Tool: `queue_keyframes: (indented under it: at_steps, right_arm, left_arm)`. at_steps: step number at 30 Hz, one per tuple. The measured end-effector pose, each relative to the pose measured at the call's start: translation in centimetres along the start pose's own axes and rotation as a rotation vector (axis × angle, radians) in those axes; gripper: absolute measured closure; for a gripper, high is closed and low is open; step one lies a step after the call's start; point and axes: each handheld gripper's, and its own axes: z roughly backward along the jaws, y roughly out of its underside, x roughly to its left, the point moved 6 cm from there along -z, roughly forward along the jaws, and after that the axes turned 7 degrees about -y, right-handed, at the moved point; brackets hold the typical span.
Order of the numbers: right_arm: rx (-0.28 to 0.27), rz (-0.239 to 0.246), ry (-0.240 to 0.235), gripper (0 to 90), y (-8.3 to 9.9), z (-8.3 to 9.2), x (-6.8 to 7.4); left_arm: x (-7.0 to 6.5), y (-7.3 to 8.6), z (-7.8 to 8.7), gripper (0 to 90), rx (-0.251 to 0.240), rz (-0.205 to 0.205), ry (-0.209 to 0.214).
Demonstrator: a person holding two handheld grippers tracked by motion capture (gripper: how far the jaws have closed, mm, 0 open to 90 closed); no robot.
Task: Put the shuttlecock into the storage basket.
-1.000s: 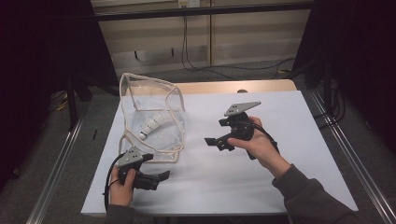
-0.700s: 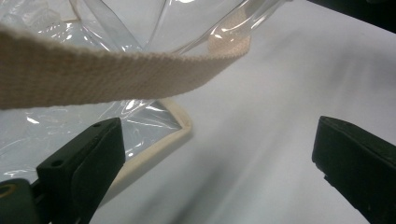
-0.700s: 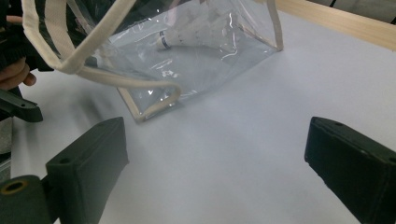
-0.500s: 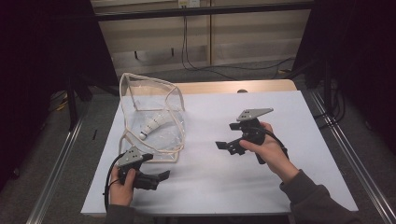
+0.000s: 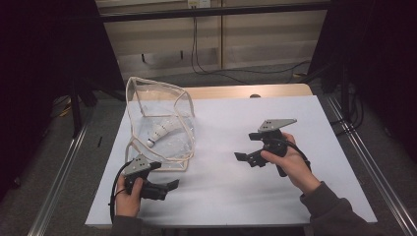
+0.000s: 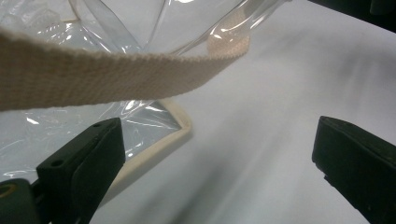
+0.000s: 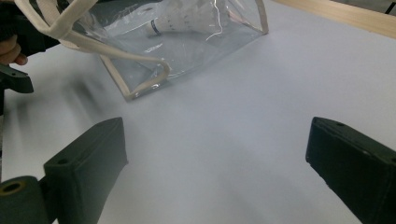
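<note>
Apparently near the end: white feathered shuttlecock (image 5: pixel 158 132) already inside the clear plastic bag with cream webbing trim (image 5: pixel 183 135), lying on the white-covered desk (image 5: pixel 295 196) at its left side. Left gripper (image 5: pixel 169 185) just beside the bag, jaws wide apart, empty. Right gripper (image 5: pixel 243 157) well apart, jaws open, nothing held. Little left, perhaps only tidying the strap.

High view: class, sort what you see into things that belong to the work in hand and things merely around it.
Belonging to the work:
clear bag
shuttlecock inside it
cream strap
left gripper
right gripper

Merely around:
white table cover
wooden table edge
cables on the wall
</note>
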Motion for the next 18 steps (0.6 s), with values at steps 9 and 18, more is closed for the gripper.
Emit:
queue_keyframes:
  at_steps: [9,18]
  right_arm:
    - [-0.002,-0.011,0.01,4.7,1.3,0.7,-0.5]
    - [-0.005,-0.014,0.021,4.6,2.6,1.4,-0.8]
  left_arm:
    - [0.0,0.0,0.0,2.8,0.0,-0.002,0.0]
    - [0.0,0.0,0.0,2.8,0.001,0.0,-0.001]
